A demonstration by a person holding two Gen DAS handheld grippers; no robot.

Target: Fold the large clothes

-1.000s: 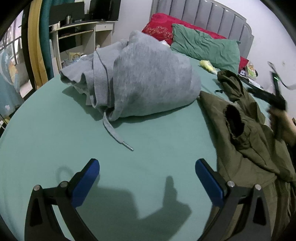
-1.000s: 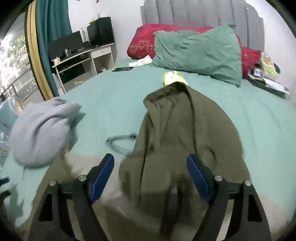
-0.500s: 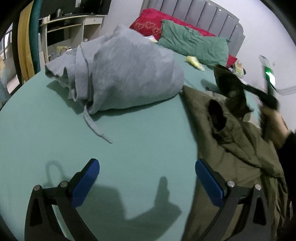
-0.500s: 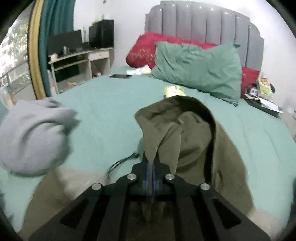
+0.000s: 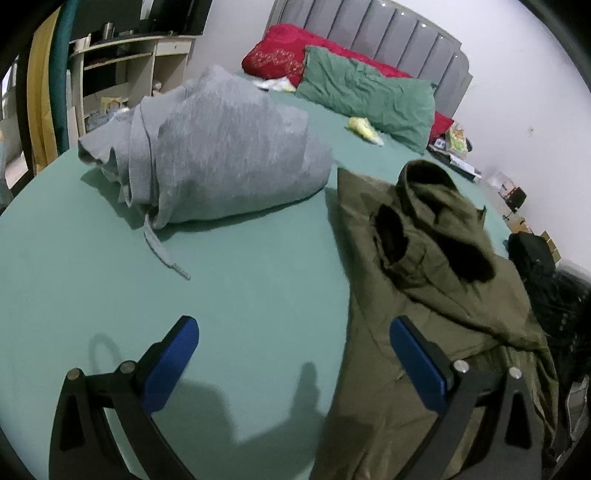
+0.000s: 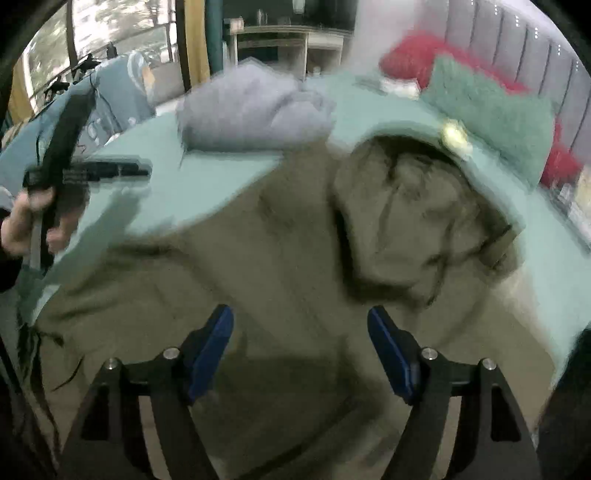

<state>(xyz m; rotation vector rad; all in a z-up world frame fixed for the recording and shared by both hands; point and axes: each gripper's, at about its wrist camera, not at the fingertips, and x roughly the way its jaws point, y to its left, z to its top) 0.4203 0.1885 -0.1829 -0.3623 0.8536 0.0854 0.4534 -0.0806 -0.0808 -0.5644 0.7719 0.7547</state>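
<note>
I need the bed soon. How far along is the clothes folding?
Nothing looks folded. The grey hoodie lies bunched, and the olive jacket is crumpled on the green bed. The left gripper and right gripper are open and empty, so both garments remain.

On the bed (image 5: 240, 295), the sweatshirt (image 5: 221, 155) lay ahead-left of me, the hooded jacket (image 5: 436, 266) just right of it. Pillows (image 5: 365, 96) sat behind both, against the headboard (image 5: 388, 33).

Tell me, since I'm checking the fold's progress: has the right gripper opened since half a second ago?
Yes. The right gripper was shut on the olive jacket then; now its jaws stand apart above it, empty, with the green pillow beyond.
</note>
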